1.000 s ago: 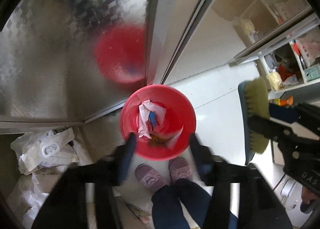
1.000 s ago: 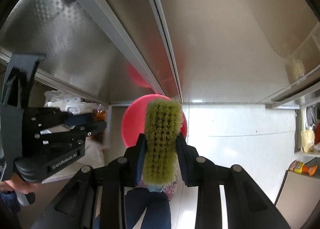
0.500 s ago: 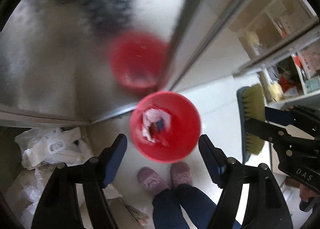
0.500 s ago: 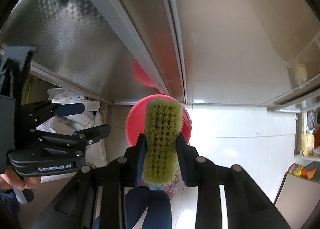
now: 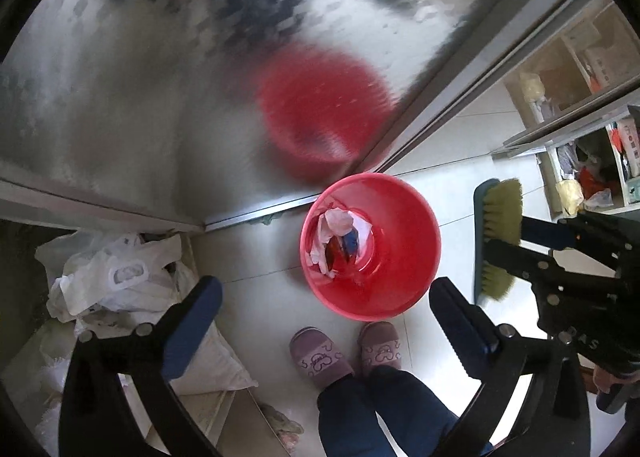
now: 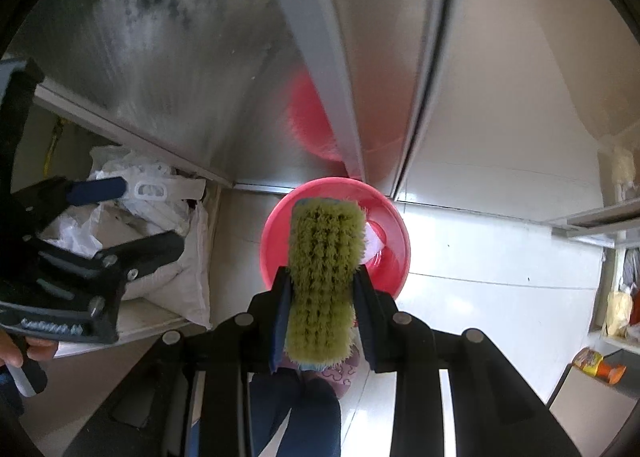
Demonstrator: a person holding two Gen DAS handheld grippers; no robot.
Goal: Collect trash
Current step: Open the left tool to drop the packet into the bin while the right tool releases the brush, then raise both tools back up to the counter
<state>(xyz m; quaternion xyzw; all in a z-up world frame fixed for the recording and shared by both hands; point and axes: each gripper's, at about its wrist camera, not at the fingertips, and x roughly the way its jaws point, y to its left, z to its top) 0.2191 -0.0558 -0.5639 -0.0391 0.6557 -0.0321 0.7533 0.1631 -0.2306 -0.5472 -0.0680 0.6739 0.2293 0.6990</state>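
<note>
A red bucket (image 5: pixel 400 253) stands on the white floor by the metal door, with crumpled white paper and coloured wrappers (image 5: pixel 338 235) in its bottom. My left gripper (image 5: pixel 326 323) is open and empty, high above the bucket's near side. My right gripper (image 6: pixel 322 281) is shut on a brush with yellow-green bristles (image 6: pixel 324 277), held above the bucket (image 6: pixel 390 253). The brush also shows in the left wrist view (image 5: pixel 498 241), right of the bucket.
A patterned metal door (image 5: pixel 160 97) reflects the bucket. White plastic bags and sacks (image 5: pixel 116 277) lie at the left. Shelves with clutter (image 5: pixel 588 173) stand at the right. The person's slippers (image 5: pixel 344 353) are just in front of the bucket.
My left gripper opened wide and let go of the bucket, which now stands on the floor farther below. My right gripper kept hold of the brush.
</note>
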